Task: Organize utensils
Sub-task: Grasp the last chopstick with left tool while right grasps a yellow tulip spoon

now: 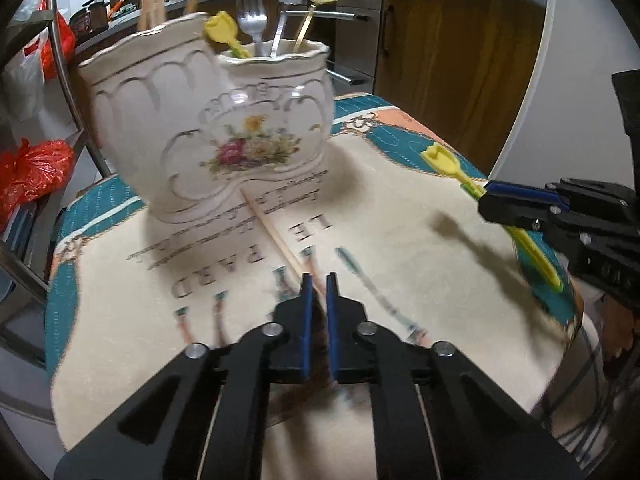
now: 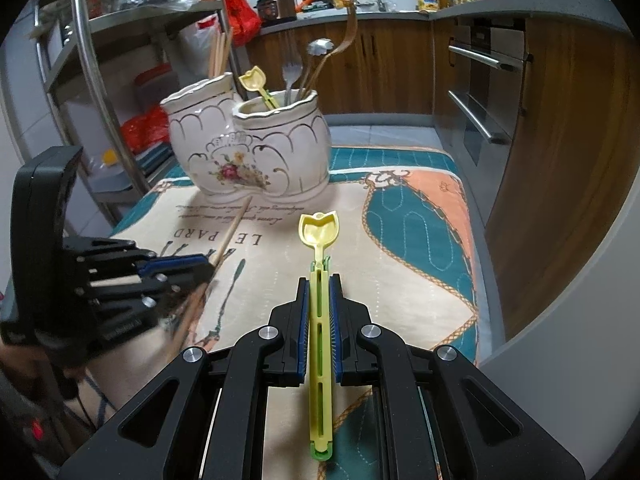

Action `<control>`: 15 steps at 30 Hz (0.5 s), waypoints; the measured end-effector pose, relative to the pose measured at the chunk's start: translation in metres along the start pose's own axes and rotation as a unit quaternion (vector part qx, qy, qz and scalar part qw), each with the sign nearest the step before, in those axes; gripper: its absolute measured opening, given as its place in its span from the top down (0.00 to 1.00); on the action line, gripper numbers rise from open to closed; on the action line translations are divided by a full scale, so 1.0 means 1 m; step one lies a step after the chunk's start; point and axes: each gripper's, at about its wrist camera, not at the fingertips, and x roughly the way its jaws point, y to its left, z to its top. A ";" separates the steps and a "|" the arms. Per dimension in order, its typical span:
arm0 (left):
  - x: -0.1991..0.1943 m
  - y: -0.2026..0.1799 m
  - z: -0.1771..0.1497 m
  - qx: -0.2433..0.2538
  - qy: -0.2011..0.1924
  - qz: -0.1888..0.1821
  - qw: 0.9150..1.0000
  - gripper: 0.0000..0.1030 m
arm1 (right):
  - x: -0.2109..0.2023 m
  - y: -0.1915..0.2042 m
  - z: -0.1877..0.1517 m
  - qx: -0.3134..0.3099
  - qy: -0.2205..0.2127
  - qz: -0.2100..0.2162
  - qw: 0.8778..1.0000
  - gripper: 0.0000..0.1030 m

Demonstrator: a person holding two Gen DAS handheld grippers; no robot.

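Both grippers are clamping: left gripper [image 1: 319, 282] pinching wooden chopstick [image 1: 276, 232] at frame ctr, right gripper [image 2: 319, 284] gripping yellow spoon [image 2: 319, 236].

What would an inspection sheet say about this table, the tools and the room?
Surface: printed cloth over the table.
Job's things: ceramic holder with forks, chopsticks, a yellow spoon; another yellow scoop; a chopstick.
Clutter: nothing seen.
Grippers: left gripper shut on the chopstick; right gripper shut on the yellow scoop.
Cables: thin wires at the lower left edge.
Surroundings: kitchen cabinets, red bags.
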 end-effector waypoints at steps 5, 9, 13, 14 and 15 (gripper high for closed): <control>-0.016 0.033 -0.014 0.011 0.011 -0.003 1.000 1.00 | 0.004 0.006 0.000 -0.014 0.005 0.011 1.000 0.90; -0.025 0.050 -0.023 0.022 0.024 0.005 0.999 1.00 | 0.012 0.015 0.003 -0.035 0.014 0.017 0.999 0.90; -0.031 0.056 -0.023 -0.015 0.025 -0.012 1.000 1.00 | 0.017 0.016 0.007 -0.040 0.022 0.011 0.999 0.90; -0.029 0.050 -0.021 -0.013 0.023 -0.017 0.999 0.99 | 0.018 0.016 0.008 -0.037 0.022 0.011 0.999 0.90; -0.028 0.041 -0.018 -0.009 0.021 -0.024 0.999 0.96 | 0.018 0.015 0.008 -0.034 0.022 0.011 0.999 0.90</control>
